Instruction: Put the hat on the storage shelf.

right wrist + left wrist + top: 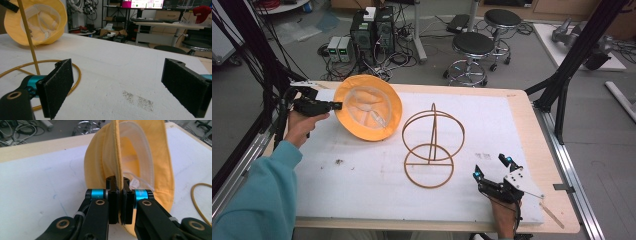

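Pinching the hat (pixel 150 170) brim, our left gripper (pixel 121 202) grips firmly; we lift clear, then lower it over the wire stand (pixel 432 145). Our right gripper (pixel 492 167) rests spread.

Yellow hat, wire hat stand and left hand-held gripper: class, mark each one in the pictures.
Yellow hat (pixel 368 107), high view, on its pale inner lining.
Wire hat stand (pixel 429 172), high view, on its base ring.
Left hand-held gripper (pixel 120 205), left gripper view, between fingertips clamped on the brim.

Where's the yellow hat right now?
In the high view the yellow hat stands tilted at the table's far left, just left of the wire stand, its brim pinched in the left gripper.
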The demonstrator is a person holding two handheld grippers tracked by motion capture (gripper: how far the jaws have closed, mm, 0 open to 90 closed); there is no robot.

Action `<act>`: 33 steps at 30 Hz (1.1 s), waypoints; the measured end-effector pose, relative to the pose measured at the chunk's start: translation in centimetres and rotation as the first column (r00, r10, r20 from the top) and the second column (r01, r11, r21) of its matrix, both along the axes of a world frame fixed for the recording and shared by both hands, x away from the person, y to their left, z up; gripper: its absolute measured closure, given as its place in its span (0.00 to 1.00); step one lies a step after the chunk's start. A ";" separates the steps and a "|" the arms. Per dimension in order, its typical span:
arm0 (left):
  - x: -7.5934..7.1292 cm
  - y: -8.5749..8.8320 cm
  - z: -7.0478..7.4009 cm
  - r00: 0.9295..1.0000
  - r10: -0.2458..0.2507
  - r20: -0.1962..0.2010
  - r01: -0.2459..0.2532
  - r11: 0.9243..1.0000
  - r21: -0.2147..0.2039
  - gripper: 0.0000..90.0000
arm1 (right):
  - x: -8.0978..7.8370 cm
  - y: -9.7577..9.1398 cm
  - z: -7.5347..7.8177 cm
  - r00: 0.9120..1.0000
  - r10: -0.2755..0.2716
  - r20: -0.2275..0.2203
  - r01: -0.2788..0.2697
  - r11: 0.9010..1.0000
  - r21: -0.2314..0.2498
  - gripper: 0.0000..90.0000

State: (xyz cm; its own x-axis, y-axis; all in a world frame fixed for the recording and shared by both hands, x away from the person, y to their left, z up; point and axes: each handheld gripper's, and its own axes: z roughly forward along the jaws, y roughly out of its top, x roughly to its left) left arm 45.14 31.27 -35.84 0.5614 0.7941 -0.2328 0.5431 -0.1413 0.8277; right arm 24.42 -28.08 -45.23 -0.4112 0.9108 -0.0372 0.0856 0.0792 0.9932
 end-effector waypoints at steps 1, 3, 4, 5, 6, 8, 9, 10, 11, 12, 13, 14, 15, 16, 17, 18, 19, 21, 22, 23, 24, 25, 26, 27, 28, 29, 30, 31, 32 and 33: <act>-0.1 0.2 0.2 1.000 0.006 0.002 -0.006 1.000 0.005 0.96 | 0.0 0.0 0.0 1.000 0.000 0.000 0.000 1.000 0.001 0.11; -0.1 0.5 0.9 1.000 0.008 0.003 -0.009 0.999 0.047 0.96 | 0.0 0.0 0.0 1.000 0.000 -0.001 0.000 1.000 0.000 0.11; -0.2 0.6 1.4 1.000 0.002 0.008 -0.002 0.998 0.062 0.96 | 0.0 0.0 0.0 1.000 -0.002 0.000 0.002 1.000 0.001 0.11; -0.2 0.6 2.0 1.000 0.002 0.021 -0.004 0.998 0.064 0.96 | 0.0 0.0 0.0 1.000 -0.001 -0.003 0.001 1.000 0.001 0.11; -0.3 0.6 2.6 1.000 -0.002 0.030 0.000 0.997 0.072 0.96 | 0.1 0.0 0.0 1.000 -0.004 0.001 0.004 1.000 -0.001 0.11; -0.3 0.4 3.8 0.999 -0.009 0.049 0.004 0.994 0.110 0.96 | 0.1 0.0 0.0 1.000 -0.003 0.001 0.003 1.000 -0.004 0.11; -0.3 0.3 4.4 0.998 -0.012 0.060 0.005 0.993 0.122 0.96 | 0.1 0.0 0.0 1.000 -0.003 0.000 0.003 1.000 -0.003 0.11; -0.2 0.2 4.9 0.998 -0.010 0.067 0.002 0.992 0.124 0.96 | 0.1 0.0 0.0 1.000 -0.003 0.001 0.003 1.000 -0.003 0.11; -0.2 0.2 5.3 0.997 -0.010 0.073 0.001 0.991 0.132 0.96 | 0.1 0.0 0.0 1.000 -0.002 0.002 0.002 1.000 -0.003 0.11; -0.2 0.1 5.7 0.997 -0.012 0.080 0.000 0.990 0.144 0.96 | 0.0 0.0 0.0 1.000 -0.001 -0.003 0.001 1.000 0.000 0.10; -0.1 0.0 6.0 0.996 -0.009 0.085 -0.004 0.988 0.154 0.96 | 0.0 0.0 0.0 1.000 0.001 0.006 -0.001 1.000 -0.001 0.11; -0.1 -0.1 6.2 0.996 -0.007 0.091 -0.007 0.987 0.159 0.96 | 0.0 0.0 0.0 1.000 0.001 0.006 -0.001 1.000 -0.001 0.11; 0.0 -0.1 6.4 0.996 -0.007 0.092 -0.008 0.987 0.162 0.96 | 0.0 -0.1 0.0 1.000 0.000 0.006 0.000 1.000 -0.001 0.11; 0.1 -0.1 6.5 0.995 -0.006 0.096 -0.010 0.986 0.169 0.96 | 0.0 -0.1 0.0 1.000 0.001 0.006 -0.001 1.000 0.000 0.11; 0.1 -0.1 6.5 0.995 -0.006 0.097 -0.011 0.984 0.178 0.96 | 0.0 -0.1 0.0 1.000 0.003 0.007 -0.003 1.000 -0.001 0.11; 0.2 -0.1 6.5 0.995 -0.005 0.098 -0.013 0.983 0.183 0.96 | 0.0 -0.1 0.0 1.000 0.002 0.007 -0.002 1.000 0.000 0.11; 0.4 -0.1 6.5 0.995 -0.003 0.097 -0.015 0.982 0.188 0.96 | 0.0 -0.1 0.0 1.000 0.002 0.007 -0.002 1.000 -0.002 0.11; 0.5 0.0 6.4 0.995 0.007 0.095 -0.025 0.981 0.194 0.96 | 0.0 -0.1 0.0 1.000 0.004 0.007 -0.004 1.000 -0.001 0.11; 0.6 0.0 6.4 0.996 0.006 0.093 -0.024 0.980 0.197 0.96 | 0.0 -0.1 0.0 1.000 0.004 0.004 -0.004 1.000 0.001 0.11; 0.7 0.1 6.4 0.996 0.008 0.092 -0.026 0.980 0.197 0.96 | 0.0 -0.1 0.0 1.000 0.004 0.004 -0.004 1.000 0.001 0.11; 0.7 0.1 6.5 0.996 0.011 0.094 -0.030 0.980 0.195 0.96 | 0.0 -0.1 0.0 1.000 0.003 0.001 -0.003 1.000 0.003 0.11; 0.7 0.1 6.6 0.995 0.010 0.095 -0.029 0.981 0.193 0.96 | 0.0 -0.1 0.0 1.000 0.004 0.004 -0.004 1.000 0.002 0.11; 0.7 0.2 6.7 0.995 0.010 0.099 -0.029 0.980 0.198 0.96 | 0.0 -0.1 0.0 1.000 0.005 0.004 -0.005 1.000 0.001 0.11; 0.7 0.2 6.9 0.995 0.011 0.100 -0.031 0.980 0.197 0.96 | 0.0 0.0 0.0 1.000 0.003 0.002 -0.003 1.000 0.001 0.11; 0.7 0.3 7.0 0.995 0.012 0.104 -0.032 0.980 0.194 0.96 | 0.0 0.0 0.0 1.000 0.003 0.002 -0.003 1.000 0.001 0.11; 0.7 0.3 7.2 0.994 0.010 0.108 -0.032 0.978 0.205 0.96 | 0.0 0.0 0.0 1.000 0.005 -0.002 -0.005 1.000 0.003 0.11; 0.7 0.4 7.3 0.993 0.013 0.115 -0.037 0.978 0.204 0.96 | 0.0 0.0 0.0 1.000 0.005 -0.002 -0.005 1.000 0.003 0.11; 0.7 0.5 7.4 0.993 0.015 0.118 -0.040 0.978 0.207 0.96 | 0.0 0.0 0.0 1.000 0.005 0.001 -0.005 1.000 0.002 0.11; 0.7 0.5 7.4 0.993 0.017 0.119 -0.041 0.978 0.204 0.96 | 0.0 0.0 0.0 1.000 0.003 0.000 -0.003 1.000 0.000 0.11; 0.7 0.6 7.5 0.993 0.017 0.119 -0.042 0.977 0.209 0.96 | 0.0 0.0 0.0 1.000 0.004 -0.002 -0.004 1.000 0.001 0.11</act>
State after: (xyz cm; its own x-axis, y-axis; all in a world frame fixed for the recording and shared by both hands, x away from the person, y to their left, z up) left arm 45.88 31.87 -28.38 0.5505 0.8348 0.0072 0.4513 -0.3049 0.8387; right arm 24.43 -28.09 -45.24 -0.4146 0.9093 -0.0353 0.0874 0.0784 0.9931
